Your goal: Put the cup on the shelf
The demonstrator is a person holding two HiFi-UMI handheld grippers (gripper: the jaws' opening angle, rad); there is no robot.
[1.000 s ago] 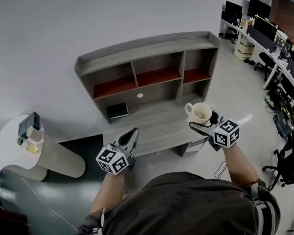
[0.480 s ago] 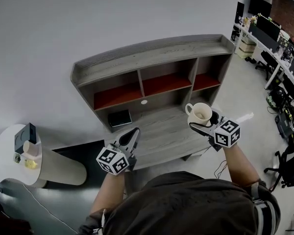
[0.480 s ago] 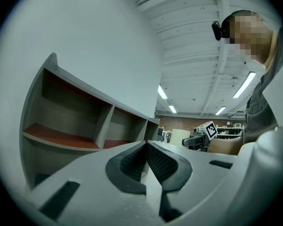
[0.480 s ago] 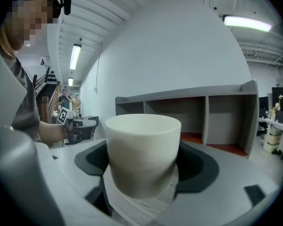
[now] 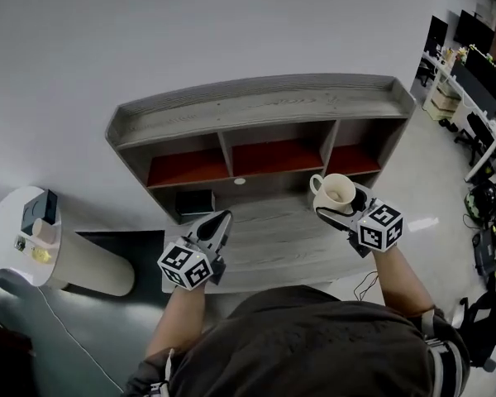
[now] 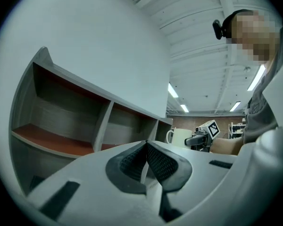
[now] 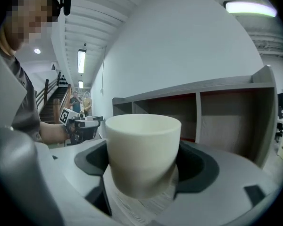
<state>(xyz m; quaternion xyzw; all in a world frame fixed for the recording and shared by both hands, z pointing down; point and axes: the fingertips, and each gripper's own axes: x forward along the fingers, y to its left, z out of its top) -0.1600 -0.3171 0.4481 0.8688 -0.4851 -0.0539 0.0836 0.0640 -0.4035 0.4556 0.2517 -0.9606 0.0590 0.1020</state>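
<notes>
In the head view a grey wooden shelf (image 5: 256, 104) stands against the white wall, with three red-floored compartments in a row and a broad grey lower board (image 5: 264, 236) in front of them. The right gripper (image 5: 337, 203) holds the cup (image 5: 337, 190) upright in the air above the right part of that board, near the upright between the middle and right compartments; the cup touches neither board nor compartment, and its handle points left. The left gripper (image 5: 218, 222) hangs over the near left part of the board, well apart from the cup. A dark flat thing (image 5: 195, 202) lies in the low recess at the left. Far left, a small round white desk (image 5: 4, 251) carries a dark box (image 5: 35, 210) and some small items too small to make out. Office workstations with monitors (image 5: 478, 46) line the far right. In the left gripper view the jaws are drawn together with the ribbed pads meeting at the tips and nothing between them; the compartments run along the left, and the cup in the other gripper shows at the right. In the right gripper view the jaws stand wide, pressed on either side of the cream cup, whose rim is up; the compartments lie beyond it to the right, and two people (image 7: 80, 100) stand far off by a stairway at the left.
</notes>
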